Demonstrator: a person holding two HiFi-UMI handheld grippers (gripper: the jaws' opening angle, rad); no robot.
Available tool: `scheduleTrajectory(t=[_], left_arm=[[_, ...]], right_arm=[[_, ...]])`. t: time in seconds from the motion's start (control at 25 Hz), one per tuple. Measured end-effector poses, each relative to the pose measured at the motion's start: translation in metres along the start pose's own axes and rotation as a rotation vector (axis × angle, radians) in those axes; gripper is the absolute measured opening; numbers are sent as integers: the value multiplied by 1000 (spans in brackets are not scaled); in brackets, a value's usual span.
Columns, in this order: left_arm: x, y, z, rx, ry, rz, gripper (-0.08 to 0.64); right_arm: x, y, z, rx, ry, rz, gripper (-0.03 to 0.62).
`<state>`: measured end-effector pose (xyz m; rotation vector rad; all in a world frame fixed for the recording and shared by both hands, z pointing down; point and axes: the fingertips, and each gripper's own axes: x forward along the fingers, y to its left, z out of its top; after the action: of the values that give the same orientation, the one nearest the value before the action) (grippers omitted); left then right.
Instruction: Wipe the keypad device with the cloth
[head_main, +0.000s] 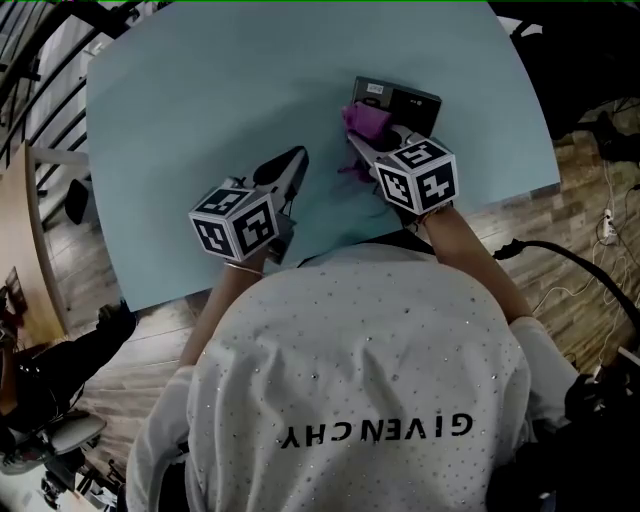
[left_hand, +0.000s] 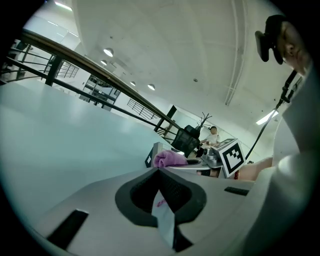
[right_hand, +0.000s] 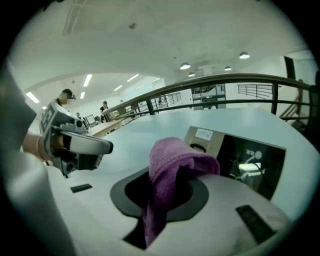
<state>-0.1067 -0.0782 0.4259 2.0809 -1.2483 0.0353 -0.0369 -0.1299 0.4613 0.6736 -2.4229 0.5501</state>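
Pinching the purple cloth (head_main: 365, 121), the right gripper (head_main: 358, 146) hovers beside the keypad device (head_main: 408, 100); left gripper (head_main: 297, 157) pressed together.

a pale blue surface (head_main: 200, 120) with a curved far edge stands over a wood-plank floor (head_main: 570, 200). the dark, flat, rectangular keypad device (head_main: 410, 103) lies directly on it, near the far right edge, with a lighter panel at one end.

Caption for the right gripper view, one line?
Right tool shut on purple cloth, facing the keypad device on the pale table.
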Motion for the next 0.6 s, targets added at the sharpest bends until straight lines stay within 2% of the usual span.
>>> scheduleTrajectory(t=[0.16, 0.44, 0.6], left_arm=[[-3, -6, -2, -6, -6, 23, 0], [-1, -37, -17, -43, 6, 22, 0], [3, -47, -21, -80, -41, 22, 0]], right_arm=[[-6, -17, -14, 50, 39, -46, 49], [-33, -42, -31, 160, 25, -85, 49], [-47, -57, -37, 224, -18, -77, 49]])
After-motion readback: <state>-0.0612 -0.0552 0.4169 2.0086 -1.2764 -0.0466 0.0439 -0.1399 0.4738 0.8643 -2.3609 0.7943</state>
